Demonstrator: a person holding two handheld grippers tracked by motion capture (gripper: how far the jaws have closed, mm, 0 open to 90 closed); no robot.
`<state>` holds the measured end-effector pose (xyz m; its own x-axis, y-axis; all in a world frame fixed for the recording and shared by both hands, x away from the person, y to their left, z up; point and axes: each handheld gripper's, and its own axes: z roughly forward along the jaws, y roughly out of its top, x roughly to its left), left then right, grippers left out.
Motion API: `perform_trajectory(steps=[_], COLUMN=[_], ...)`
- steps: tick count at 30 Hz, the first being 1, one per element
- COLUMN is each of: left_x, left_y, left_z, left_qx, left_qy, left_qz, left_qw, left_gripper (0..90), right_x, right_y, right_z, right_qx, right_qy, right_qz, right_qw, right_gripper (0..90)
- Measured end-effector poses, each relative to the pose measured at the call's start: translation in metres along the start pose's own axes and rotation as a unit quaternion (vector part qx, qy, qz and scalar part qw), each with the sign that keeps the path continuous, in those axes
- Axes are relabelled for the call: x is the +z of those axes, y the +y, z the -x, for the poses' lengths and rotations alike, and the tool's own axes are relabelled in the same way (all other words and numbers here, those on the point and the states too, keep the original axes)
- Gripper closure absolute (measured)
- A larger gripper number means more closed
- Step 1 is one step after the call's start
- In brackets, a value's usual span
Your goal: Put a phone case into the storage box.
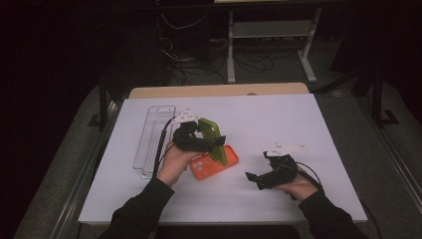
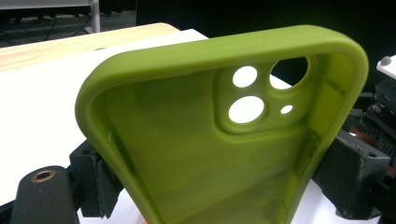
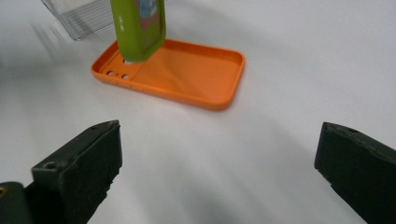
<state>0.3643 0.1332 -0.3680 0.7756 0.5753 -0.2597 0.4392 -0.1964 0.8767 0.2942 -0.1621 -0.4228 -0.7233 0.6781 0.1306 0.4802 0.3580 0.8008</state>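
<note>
My left gripper (image 1: 209,144) is shut on a green phone case (image 1: 211,132) and holds it upright and tilted. In the left gripper view the case's hollow inside (image 2: 196,154) faces the camera, camera cut-outs at the top, with a pad (image 2: 355,172) pressed on each long edge. An orange phone case (image 1: 215,164) lies open side up on the white table. The green case (image 3: 140,28) stands with its lower end over the camera-hole end of the orange case (image 3: 182,74); whether they touch I cannot tell. My right gripper (image 1: 256,167) is open and empty, to the right of the orange case, jaws wide apart (image 3: 219,177).
A clear plastic tray (image 1: 154,139) lies left of the left hand, and its corner (image 3: 84,16) shows in the right gripper view. The white sheet (image 1: 278,119) covers a wooden table. Dark floor, cables and a table frame lie beyond the far edge.
</note>
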Motion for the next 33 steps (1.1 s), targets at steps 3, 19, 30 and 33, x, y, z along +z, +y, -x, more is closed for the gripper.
perform_trajectory(steps=[3, 19, 30, 33], left_x=[-0.001, -0.013, -0.035, -0.040], left_y=[0.000, 0.021, 0.054, 0.063], left_z=[0.001, -0.005, -0.028, -0.034], left_qx=[-0.002, 0.028, 0.032, 0.037], left_qy=[0.000, 0.011, 0.040, 0.057], left_qz=[0.001, -0.004, 0.013, 0.017], left_qw=[1.0000, 0.9995, 0.9986, 0.9976], left_gripper=[14.1, 14.2, 14.2, 14.2], right_x=[-0.007, -0.016, -0.013, -0.013], right_y=[-0.010, -0.026, -0.026, -0.027], right_z=[0.002, 0.012, 0.011, 0.011], right_qx=[-0.001, -0.015, -0.019, -0.023], right_qy=[-0.005, -0.031, -0.031, -0.031], right_qz=[-0.002, -0.006, -0.020, -0.022], right_qw=[1.0000, 0.9994, 0.9991, 0.9990], right_gripper=[0.0, 0.0, 0.0, 0.0])
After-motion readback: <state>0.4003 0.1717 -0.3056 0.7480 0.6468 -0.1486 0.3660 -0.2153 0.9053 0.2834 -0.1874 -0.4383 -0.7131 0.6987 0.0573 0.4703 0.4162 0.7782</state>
